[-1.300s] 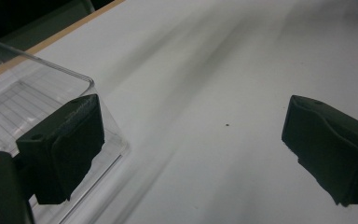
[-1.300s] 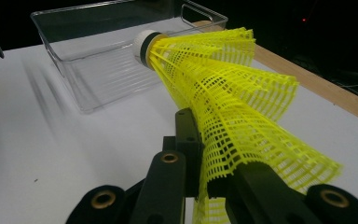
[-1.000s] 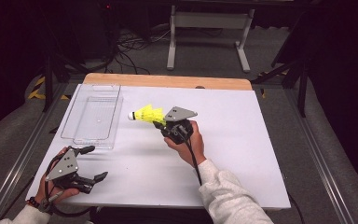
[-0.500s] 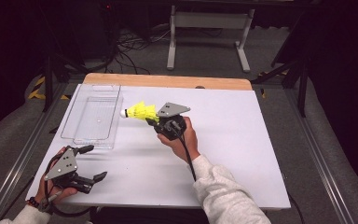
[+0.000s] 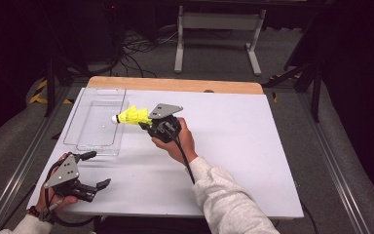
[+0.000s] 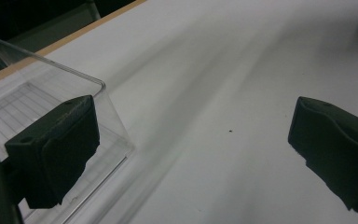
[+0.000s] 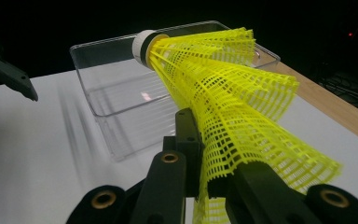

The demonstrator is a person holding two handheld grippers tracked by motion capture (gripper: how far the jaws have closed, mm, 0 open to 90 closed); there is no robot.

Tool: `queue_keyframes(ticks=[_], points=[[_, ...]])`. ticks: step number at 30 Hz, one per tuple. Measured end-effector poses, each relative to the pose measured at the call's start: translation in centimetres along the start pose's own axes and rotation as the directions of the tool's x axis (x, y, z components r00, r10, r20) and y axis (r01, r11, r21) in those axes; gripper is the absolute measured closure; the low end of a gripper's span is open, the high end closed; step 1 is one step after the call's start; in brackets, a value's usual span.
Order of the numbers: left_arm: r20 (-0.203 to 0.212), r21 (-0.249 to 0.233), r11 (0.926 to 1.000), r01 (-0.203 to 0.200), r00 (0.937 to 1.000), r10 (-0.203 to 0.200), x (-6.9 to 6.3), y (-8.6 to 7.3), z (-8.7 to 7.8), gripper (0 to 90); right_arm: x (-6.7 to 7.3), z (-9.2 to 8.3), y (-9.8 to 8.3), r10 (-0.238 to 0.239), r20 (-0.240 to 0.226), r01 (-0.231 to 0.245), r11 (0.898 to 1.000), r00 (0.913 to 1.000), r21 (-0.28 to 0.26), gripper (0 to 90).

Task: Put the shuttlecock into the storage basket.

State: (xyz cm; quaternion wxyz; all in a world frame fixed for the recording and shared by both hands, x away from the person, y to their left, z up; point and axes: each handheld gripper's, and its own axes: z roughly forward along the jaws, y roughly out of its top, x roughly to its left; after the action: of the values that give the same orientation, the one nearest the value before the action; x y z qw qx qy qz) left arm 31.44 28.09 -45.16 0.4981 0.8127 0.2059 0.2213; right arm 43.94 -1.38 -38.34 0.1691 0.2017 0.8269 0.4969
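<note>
A yellow mesh shuttlecock (image 5: 132, 116) with a white cork tip is pinched by its skirt in my right gripper (image 5: 148, 124), which is shut on it and holds it in the air. The cork tip hangs over the right rim of the clear plastic tray (image 5: 95, 124). Seen from the right gripper view, the shuttlecock (image 7: 223, 98) points at the tray (image 7: 121, 98), with my gripper (image 7: 205, 179) squeezing the netting. Near the front left corner of the table rests my left gripper (image 5: 91, 169), open with nothing in it. Its black pads (image 6: 56, 149) stand wide apart beside the tray corner (image 6: 100, 93).
A white sheet covers the table (image 5: 233, 136), with a wooden strip (image 5: 175, 84) along the far edge. Cables and a metal stand's legs (image 5: 214, 29) lie on the floor behind. The tray holds nothing.
My right gripper has carried the shuttlecock to the left, from the middle of the table to the tray's right rim. The left gripper has stayed where it was.
</note>
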Motion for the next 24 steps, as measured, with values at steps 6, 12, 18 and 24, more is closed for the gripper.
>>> queue_keyframes(ticks=[6,12,18,24], points=[[0.009,-0.003,1.0,0.001,1.0,-0.001,0.0,-0.1,0.0,3.1,0.5,1.2,0.6,-0.021,-0.023,0.022,1.0,0.9995,0.011,87.6],[0.008,0.001,1.0,0.001,1.0,-0.001,0.0,-0.1,0.0,3.4,0.7,1.7,0.6,-0.024,-0.036,0.025,1.0,0.9991,0.013,87.5],[0.008,-0.003,1.0,0.006,0.9999,-0.006,-0.1,-0.1,0.0,3.4,0.9,1.6,0.5,-0.025,-0.045,0.025,1.0,0.9987,0.009,87.5],[0.011,-0.002,1.0,0.007,0.9999,-0.007,-0.1,-0.1,0.0,3.5,0.9,1.7,0.6,-0.033,-0.051,0.033,0.999,0.9982,0.009,87.5]])
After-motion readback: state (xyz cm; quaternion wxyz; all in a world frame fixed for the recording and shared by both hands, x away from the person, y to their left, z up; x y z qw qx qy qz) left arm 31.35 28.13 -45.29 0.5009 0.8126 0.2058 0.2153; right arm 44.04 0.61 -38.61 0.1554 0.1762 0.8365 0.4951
